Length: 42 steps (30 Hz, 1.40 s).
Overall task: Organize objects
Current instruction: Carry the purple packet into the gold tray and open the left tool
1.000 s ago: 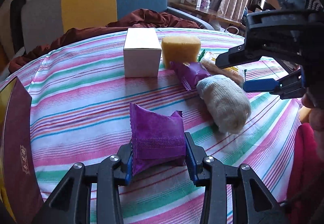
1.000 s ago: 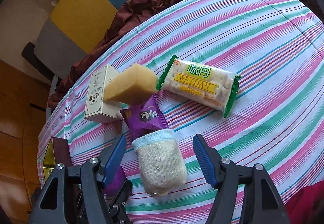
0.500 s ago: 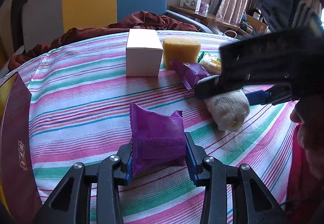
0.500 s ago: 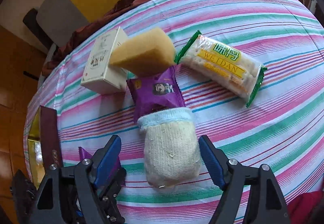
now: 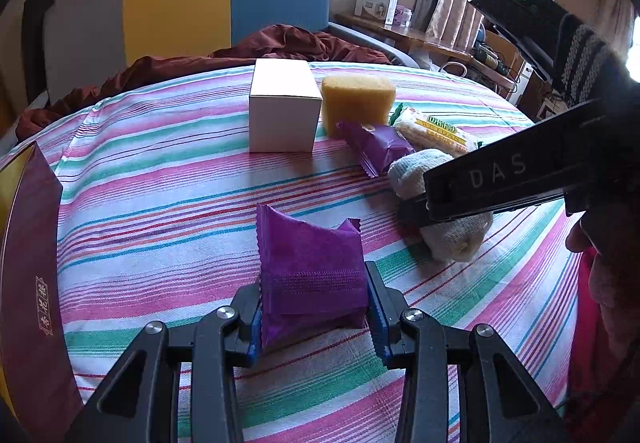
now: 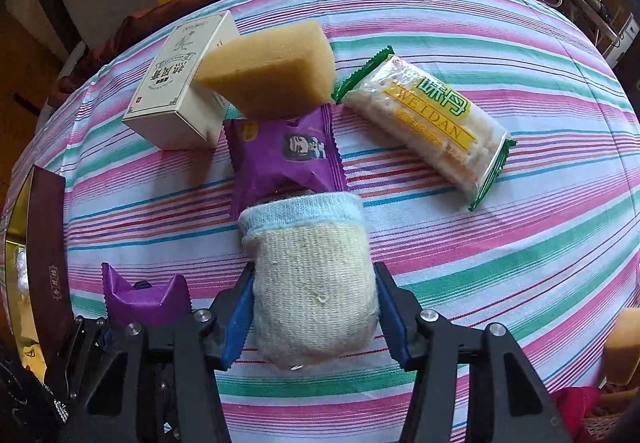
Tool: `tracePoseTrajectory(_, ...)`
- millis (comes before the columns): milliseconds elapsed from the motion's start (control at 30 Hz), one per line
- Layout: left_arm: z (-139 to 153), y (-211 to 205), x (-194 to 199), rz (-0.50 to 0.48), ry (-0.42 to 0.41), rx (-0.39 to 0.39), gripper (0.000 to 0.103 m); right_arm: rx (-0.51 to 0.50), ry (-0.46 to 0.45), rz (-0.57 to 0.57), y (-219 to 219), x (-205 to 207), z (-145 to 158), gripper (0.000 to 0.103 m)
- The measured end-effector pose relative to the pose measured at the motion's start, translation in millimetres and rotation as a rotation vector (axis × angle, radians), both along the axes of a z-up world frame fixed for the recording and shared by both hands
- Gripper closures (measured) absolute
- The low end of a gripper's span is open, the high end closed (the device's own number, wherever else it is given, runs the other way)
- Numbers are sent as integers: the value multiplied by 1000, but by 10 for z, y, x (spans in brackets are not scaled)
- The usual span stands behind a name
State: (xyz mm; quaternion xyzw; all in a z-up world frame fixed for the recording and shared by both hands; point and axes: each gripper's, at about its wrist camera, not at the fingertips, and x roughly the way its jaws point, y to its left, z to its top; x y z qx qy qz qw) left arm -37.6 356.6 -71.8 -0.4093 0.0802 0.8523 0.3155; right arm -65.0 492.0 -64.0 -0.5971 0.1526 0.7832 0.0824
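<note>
In the left wrist view, the left claw (image 5: 314, 317) is seen closed on a purple snack packet (image 5: 310, 271), its blue pads pressed against both sides of the wrapper just above the striped cloth of the desk (image 5: 160, 179). Farther back on the desk a white box (image 5: 284, 107) is stood upright, with a yellow sponge (image 5: 358, 99) just beside it on the right. A second purple packet (image 5: 376, 147) is laid in front of the sponge, and a green-edged cracker pack (image 5: 434, 129) is seen behind it. A knitted scrubbing mitt (image 5: 444, 215) is lain on the cloth at the right, partly covered by the black body of the right claw (image 5: 416, 209), which is brought down onto it. A dark red box (image 5: 28, 275) is placed at the left edge.

In the right wrist view, the right claw (image 6: 314, 311) is pointed steeply down and its jaws are closing, with the knitted scrubbing mitt (image 6: 314, 279) between them; the blue pads are seen touching both sides of the mitt. The mitt's blue cuff is lain against the second purple packet (image 6: 284, 155). Beyond it the yellow sponge (image 6: 268, 71) is leant on the white box (image 6: 184, 79), and the cracker pack (image 6: 428, 123) is laid apart to the right. At the lower left the purple snack packet (image 6: 146, 299) is seen in the left claw.
</note>
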Motion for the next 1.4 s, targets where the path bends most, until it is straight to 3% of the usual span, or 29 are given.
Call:
tracePoseTrajectory(867, 69, -98, 123, 12, -5, -33, 63, 77, -1, 60, -76, 77, -17, 47)
tracePoseTrajectory(933, 143, -188, 202, 6, -19, -17, 63, 86, 1, 66, -83, 86, -14, 47)
tracePoseTrajectory(1100, 560, -529, 354, -6, 37, 39, 63, 96, 3, 71, -78, 118, -6, 47)
tracePoseTrajectory(1400, 949, -1509, 59, 167, 34, 78, 62, 124, 4, 82, -15, 124, 4, 47)
